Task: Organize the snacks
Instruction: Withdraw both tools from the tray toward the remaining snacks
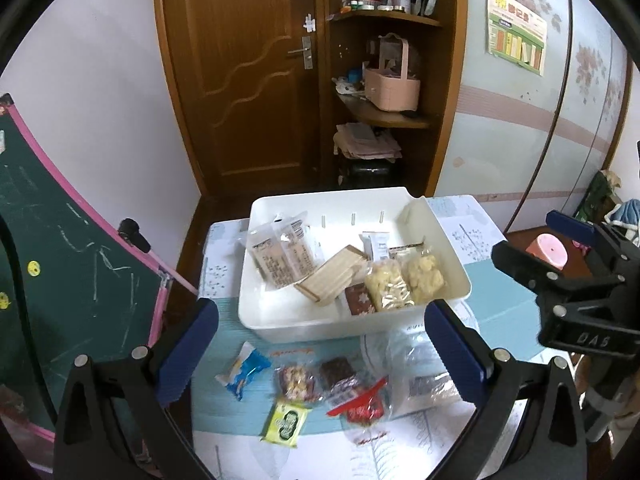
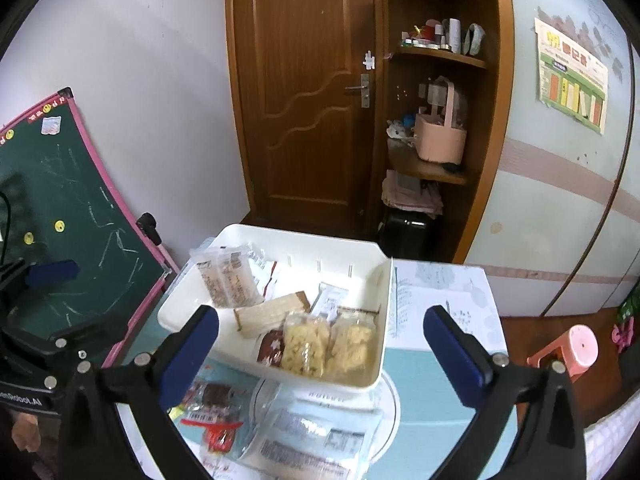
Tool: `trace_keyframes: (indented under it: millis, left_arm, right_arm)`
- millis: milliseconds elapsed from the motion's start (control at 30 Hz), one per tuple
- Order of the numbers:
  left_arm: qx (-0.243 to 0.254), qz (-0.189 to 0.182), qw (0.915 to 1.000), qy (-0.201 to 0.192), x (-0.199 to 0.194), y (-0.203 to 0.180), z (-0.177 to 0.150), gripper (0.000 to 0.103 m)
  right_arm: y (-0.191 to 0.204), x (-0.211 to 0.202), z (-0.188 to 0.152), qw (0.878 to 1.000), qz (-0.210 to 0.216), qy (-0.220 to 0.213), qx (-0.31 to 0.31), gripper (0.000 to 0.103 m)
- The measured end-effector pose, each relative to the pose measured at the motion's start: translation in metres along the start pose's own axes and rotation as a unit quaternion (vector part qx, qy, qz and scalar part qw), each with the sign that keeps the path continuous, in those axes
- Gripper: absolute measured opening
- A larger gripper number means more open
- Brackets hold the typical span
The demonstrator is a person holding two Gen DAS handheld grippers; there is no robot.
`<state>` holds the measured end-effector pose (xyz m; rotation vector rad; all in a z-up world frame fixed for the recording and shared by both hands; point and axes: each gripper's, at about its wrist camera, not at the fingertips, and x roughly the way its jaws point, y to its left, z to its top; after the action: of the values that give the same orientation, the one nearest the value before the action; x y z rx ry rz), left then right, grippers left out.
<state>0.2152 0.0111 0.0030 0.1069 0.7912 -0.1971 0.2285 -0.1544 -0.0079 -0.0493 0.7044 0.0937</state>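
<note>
A white bin [image 1: 280,322] [image 2: 352,384] on the small table holds several packed snacks: two oat bars [image 1: 282,258], a wafer pack [image 1: 332,274] [image 2: 272,314] and two pale puffed-snack packs [image 1: 406,280] [image 2: 328,344]. In front of it on the table lie a blue packet [image 1: 242,372], a green packet [image 1: 286,422], a red packet [image 1: 362,404] [image 2: 218,434], dark brown packets [image 1: 338,372] and a clear bag [image 1: 424,376] [image 2: 316,436]. My left gripper [image 1: 320,352] is open and empty above the loose snacks. My right gripper [image 2: 320,356] is open and empty over the bin's near edge.
A green chalkboard with a pink frame [image 1: 60,260] [image 2: 60,208] leans at the left. A brown door [image 1: 248,80] and corner shelves [image 1: 384,116] stand behind the table. A pink stool [image 2: 576,348] is at the right.
</note>
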Motion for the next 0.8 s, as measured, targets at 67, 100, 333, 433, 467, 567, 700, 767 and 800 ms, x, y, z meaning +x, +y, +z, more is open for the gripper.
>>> trace_keyframes:
  millis: [67, 100, 333, 433, 467, 567, 700, 767, 800]
  left_arm:
    - [-0.002, -0.002, 1.0000, -0.004, -0.008, 0.002, -0.009, 0.103]
    - [-0.006, -0.004, 1.0000, -0.005, -0.011, 0.004, -0.012, 0.103]
    - [-0.016, -0.002, 0.9998, -0.015, -0.020, 0.012, -0.042, 0.103]
    - [-0.013, 0.003, 0.9998, -0.013, -0.013, 0.013, -0.059, 0.103]
    - [-0.013, 0.006, 0.9998, -0.010, -0.009, 0.014, -0.065, 0.103]
    - [-0.014, 0.019, 0.9997, 0.001, 0.008, 0.015, -0.086, 0.103]
    - [-0.023, 0.027, 0.9985, 0.042, 0.042, 0.018, -0.118, 0.103]
    - [-0.030, 0.033, 0.9971, 0.061, 0.060, 0.022, -0.133, 0.103]
    - [-0.031, 0.035, 0.9966, 0.067, 0.067, 0.023, -0.139, 0.103]
  right_arm:
    - [0.000, -0.008, -0.009, 1.000, 0.011, 0.000, 0.008, 0.103]
    - [0.000, -0.011, -0.012, 1.000, 0.014, -0.001, 0.010, 0.103]
    - [0.003, -0.017, -0.044, 1.000, 0.014, 0.015, 0.022, 0.103]
    - [0.004, -0.009, -0.062, 0.999, 0.014, 0.033, 0.018, 0.103]
    - [0.004, -0.006, -0.067, 0.999, 0.013, 0.038, 0.017, 0.103]
    - [0.002, 0.008, -0.088, 0.998, 0.011, 0.062, 0.021, 0.103]
    - [-0.007, 0.035, -0.118, 0.994, -0.002, 0.105, 0.036, 0.103]
    - [-0.012, 0.051, -0.134, 0.990, -0.008, 0.134, 0.041, 0.103]
    - [-0.015, 0.059, -0.141, 0.988, -0.010, 0.148, 0.045, 0.103]
